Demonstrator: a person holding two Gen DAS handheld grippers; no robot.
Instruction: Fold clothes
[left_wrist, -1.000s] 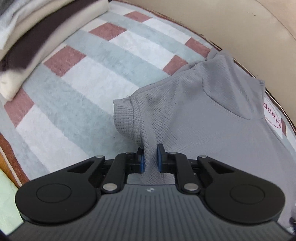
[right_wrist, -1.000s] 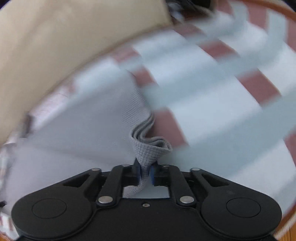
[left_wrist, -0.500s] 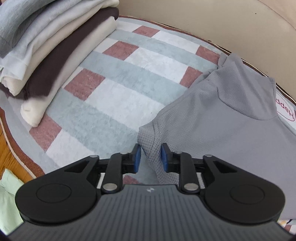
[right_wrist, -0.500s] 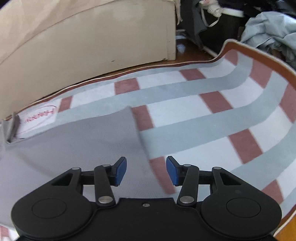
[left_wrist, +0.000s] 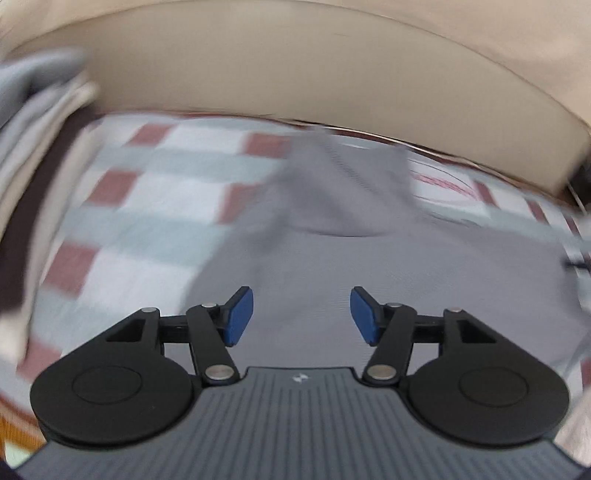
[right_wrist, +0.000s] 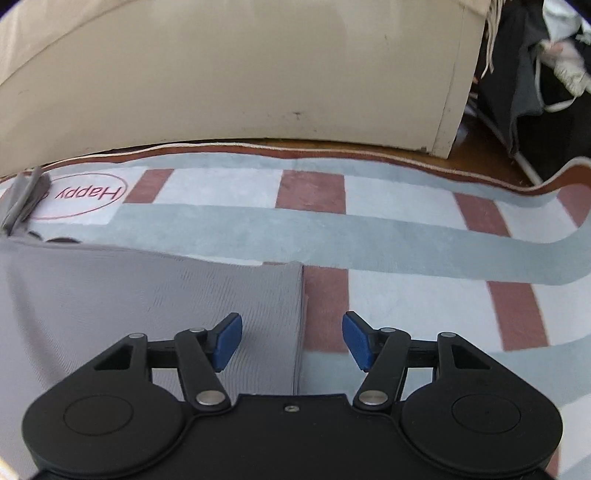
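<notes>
A grey knitted shirt (left_wrist: 332, 258) lies flat on a checked rug (left_wrist: 147, 206), blurred in the left wrist view. My left gripper (left_wrist: 302, 314) hovers over the shirt; its jaws are opening and nothing is between them. In the right wrist view the grey shirt (right_wrist: 129, 295) lies with a straight folded edge at its right end. My right gripper (right_wrist: 291, 341) hangs above that edge, its jaws opening and apart from the cloth, with no fabric pinched between the blue pads (right_wrist: 227, 341).
A stack of folded clothes (left_wrist: 33, 147) sits at the left of the rug. A beige sofa base (right_wrist: 240, 74) runs along the rug's far edge. The rug (right_wrist: 424, 229) carries a "Happy" label (right_wrist: 79, 195). Dark clutter and pale cloth (right_wrist: 546, 55) stand at the far right.
Both grippers let go of the grey shirt and opened wide. The left one rose and swung over the shirt; the right one moved along to the shirt's folded edge.
</notes>
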